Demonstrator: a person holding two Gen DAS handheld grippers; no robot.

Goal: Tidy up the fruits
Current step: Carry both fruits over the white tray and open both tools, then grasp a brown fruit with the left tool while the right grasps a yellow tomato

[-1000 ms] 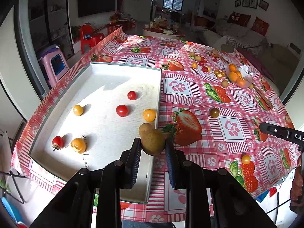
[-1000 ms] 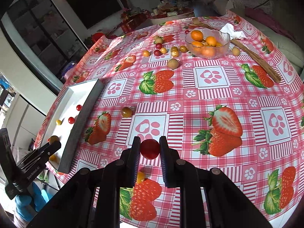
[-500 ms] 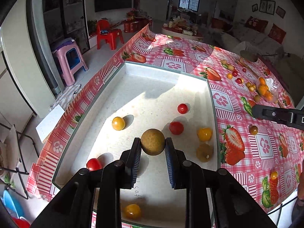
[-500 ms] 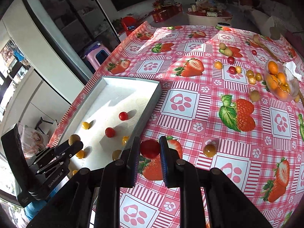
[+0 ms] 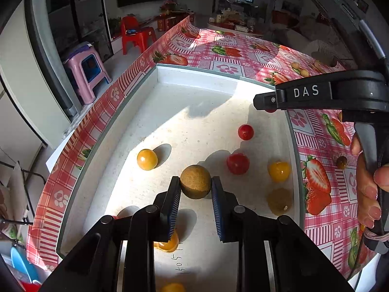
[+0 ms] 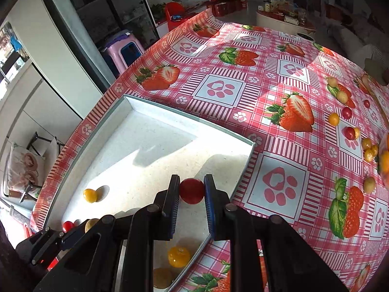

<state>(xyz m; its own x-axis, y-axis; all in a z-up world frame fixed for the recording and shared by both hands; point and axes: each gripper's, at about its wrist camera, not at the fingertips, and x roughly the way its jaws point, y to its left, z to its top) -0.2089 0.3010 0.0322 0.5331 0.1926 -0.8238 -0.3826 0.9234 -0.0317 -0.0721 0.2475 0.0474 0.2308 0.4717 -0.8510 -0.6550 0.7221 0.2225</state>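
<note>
My left gripper (image 5: 195, 189) is shut on a round brown fruit (image 5: 195, 181), held low over the white tray (image 5: 136, 112). Loose in the tray lie two red tomatoes (image 5: 237, 163), yellow tomatoes (image 5: 147, 159) and another brown fruit (image 5: 279, 200). My right gripper (image 6: 192, 191) is shut on a red tomato (image 6: 191, 191), above the tray's (image 6: 155, 146) right part near its rim. In the left wrist view the right gripper (image 5: 262, 101) reaches in from the right, a hand on its handle. The left gripper (image 6: 70, 233) shows at the lower left of the right wrist view.
The table wears a pink strawberry-print cloth (image 6: 279, 90). Several small fruits (image 6: 350, 132) lie scattered at the right, next to a bowl of oranges (image 6: 385, 160) at the frame edge. A pink stool (image 5: 87, 70) and a red chair (image 5: 136, 34) stand on the floor beyond the table.
Both grippers have travelled left from above the cloth to above the tray, each keeping its fruit. The right gripper now hangs close beside the left one.
</note>
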